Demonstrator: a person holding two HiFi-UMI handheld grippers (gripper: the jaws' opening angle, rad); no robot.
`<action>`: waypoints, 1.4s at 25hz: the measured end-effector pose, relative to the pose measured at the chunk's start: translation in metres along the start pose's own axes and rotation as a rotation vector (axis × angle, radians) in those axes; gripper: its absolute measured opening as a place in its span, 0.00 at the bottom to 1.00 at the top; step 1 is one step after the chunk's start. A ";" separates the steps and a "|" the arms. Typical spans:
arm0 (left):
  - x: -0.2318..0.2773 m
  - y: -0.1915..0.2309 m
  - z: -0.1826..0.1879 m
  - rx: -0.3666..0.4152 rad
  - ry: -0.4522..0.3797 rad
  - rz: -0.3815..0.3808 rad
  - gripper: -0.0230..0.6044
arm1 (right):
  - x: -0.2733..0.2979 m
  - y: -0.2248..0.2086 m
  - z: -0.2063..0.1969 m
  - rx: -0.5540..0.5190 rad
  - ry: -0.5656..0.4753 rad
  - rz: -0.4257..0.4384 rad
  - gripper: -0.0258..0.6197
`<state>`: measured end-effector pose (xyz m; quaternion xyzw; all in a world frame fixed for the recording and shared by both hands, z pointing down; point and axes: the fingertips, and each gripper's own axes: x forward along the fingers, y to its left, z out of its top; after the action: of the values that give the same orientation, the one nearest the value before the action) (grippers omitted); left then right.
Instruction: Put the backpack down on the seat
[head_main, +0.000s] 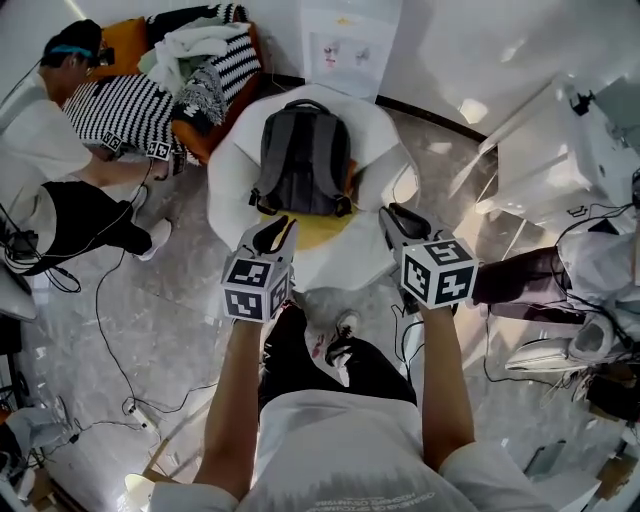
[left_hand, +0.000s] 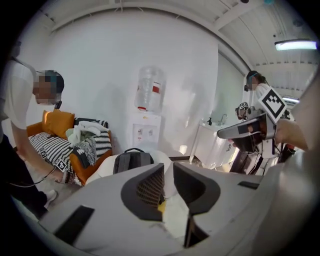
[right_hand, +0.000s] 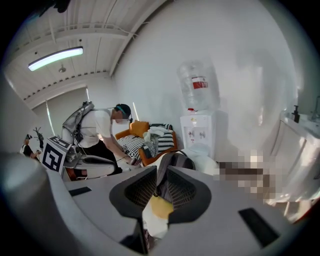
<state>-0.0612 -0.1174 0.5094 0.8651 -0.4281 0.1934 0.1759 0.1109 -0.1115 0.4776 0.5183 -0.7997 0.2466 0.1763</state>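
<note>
A grey backpack (head_main: 303, 160) lies flat on the round white seat (head_main: 228, 170), over a yellow cushion (head_main: 318, 228), handle toward the far wall. It shows beyond the jaws in the left gripper view (left_hand: 132, 161) and the right gripper view (right_hand: 176, 161). My left gripper (head_main: 278, 228) hovers at the seat's near edge, just short of the backpack's bottom left corner. Its jaws stand a narrow gap apart with nothing between them (left_hand: 168, 172). My right gripper (head_main: 400, 215) hovers off the bottom right corner, also narrowly open and empty (right_hand: 161, 175).
An orange sofa (head_main: 200, 130) piled with striped clothes stands at the back left, with a person (head_main: 70, 150) bending beside it. A water dispenser (head_main: 340, 45) stands behind the seat. Cables (head_main: 110, 330) trail over the floor at left. White furniture (head_main: 540, 150) and another person's legs (head_main: 520, 280) are at right.
</note>
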 end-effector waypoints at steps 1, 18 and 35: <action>-0.003 -0.003 0.005 0.002 -0.010 0.000 0.15 | -0.004 0.001 0.003 0.000 -0.004 0.006 0.14; -0.061 -0.046 0.077 0.040 -0.113 0.011 0.06 | -0.054 0.043 0.069 -0.127 -0.041 0.108 0.07; -0.098 -0.075 0.163 0.124 -0.265 0.067 0.06 | -0.115 0.056 0.140 -0.213 -0.181 0.162 0.05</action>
<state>-0.0253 -0.0851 0.3104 0.8776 -0.4633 0.1092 0.0575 0.1022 -0.0879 0.2894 0.4506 -0.8731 0.1259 0.1372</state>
